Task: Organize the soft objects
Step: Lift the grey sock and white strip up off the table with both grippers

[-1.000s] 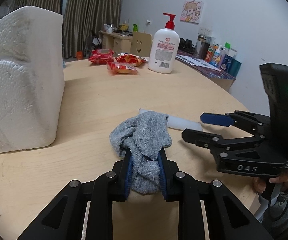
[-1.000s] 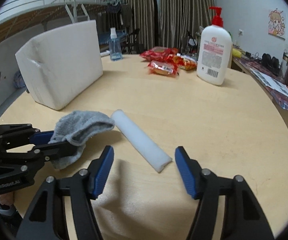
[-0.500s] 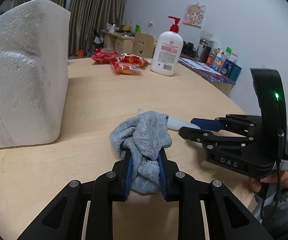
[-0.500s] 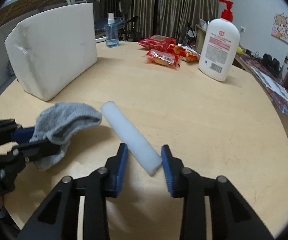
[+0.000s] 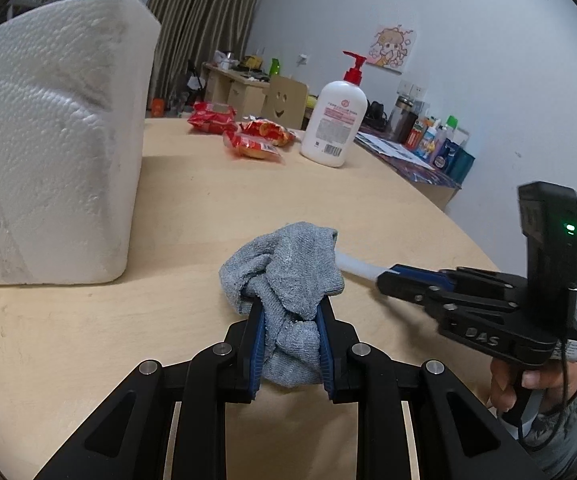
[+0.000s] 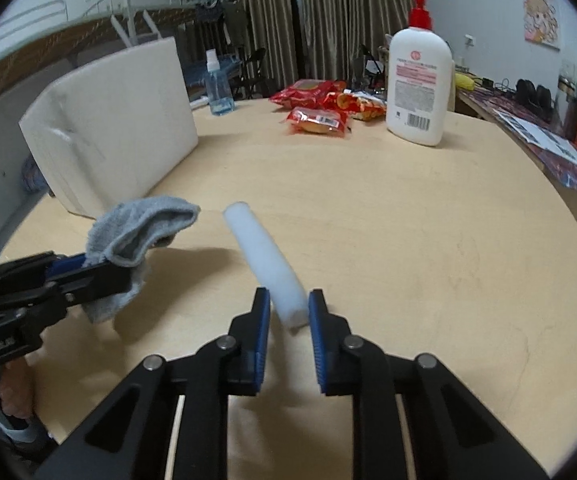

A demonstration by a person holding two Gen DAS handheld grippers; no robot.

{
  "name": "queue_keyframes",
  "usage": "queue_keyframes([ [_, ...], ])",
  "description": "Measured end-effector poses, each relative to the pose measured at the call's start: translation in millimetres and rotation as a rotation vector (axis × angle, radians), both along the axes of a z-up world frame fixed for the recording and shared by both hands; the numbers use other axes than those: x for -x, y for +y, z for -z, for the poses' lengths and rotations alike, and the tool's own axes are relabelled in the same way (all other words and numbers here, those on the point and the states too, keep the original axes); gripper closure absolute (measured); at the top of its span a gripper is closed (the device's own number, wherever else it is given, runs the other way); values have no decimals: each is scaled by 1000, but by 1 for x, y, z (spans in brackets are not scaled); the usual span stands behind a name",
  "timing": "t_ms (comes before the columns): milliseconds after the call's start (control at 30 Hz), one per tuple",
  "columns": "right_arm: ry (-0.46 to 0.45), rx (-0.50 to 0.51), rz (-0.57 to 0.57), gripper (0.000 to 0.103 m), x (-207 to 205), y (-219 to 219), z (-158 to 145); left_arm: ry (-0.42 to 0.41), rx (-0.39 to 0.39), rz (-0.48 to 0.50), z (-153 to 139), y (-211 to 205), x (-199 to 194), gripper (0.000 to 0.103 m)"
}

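Note:
A grey sock-like cloth (image 5: 284,264) is bunched between the blue pads of my left gripper (image 5: 290,312), which is shut on it just above the round wooden table (image 5: 208,200). In the right wrist view the same cloth (image 6: 144,220) hangs from the left gripper (image 6: 100,268) at the left. A white foam roll (image 6: 260,252) lies on the table. Its near end sits between the pads of my right gripper (image 6: 288,308), whose jaws are closing and touch its sides. From the left wrist view only a short piece of the roll (image 5: 354,265) shows beside the right gripper (image 5: 388,276).
A big white styrofoam block (image 5: 48,152) stands at the left of the table. Farther back are red snack packets (image 5: 256,140), a white pump bottle (image 5: 334,128) and a small spray bottle (image 6: 218,92). A hand (image 5: 528,384) holds the right gripper's handle.
The right gripper's jaws have come together from wide apart onto the near end of the foam roll. The left gripper has kept its hold on the grey cloth and stayed in place.

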State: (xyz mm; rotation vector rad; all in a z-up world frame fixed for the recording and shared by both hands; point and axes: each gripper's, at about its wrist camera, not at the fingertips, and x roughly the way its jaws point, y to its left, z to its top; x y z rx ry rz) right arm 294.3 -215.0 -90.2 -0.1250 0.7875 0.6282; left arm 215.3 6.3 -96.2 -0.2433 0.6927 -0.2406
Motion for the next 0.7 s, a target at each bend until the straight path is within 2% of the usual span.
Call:
queue_keyframes([
  [167, -2, -98, 13, 82, 15, -10, -8, 6, -9, -11, -1, 3, 5, 78],
  [333, -3, -137, 20, 83, 29, -15, -9, 4, -16, -28, -3, 4, 9, 78],
  [500, 26, -105, -7, 83, 46, -11, -1, -5, -31, -31, -3, 4, 15, 78],
  [600, -27, -29, -21, 83, 56, 1, -1, -7, -29, -32, -3, 4, 12, 78],
  [700, -58, 2, -40, 79, 57, 11, -3, -7, -34, -35, -2, 4, 12, 78],
])
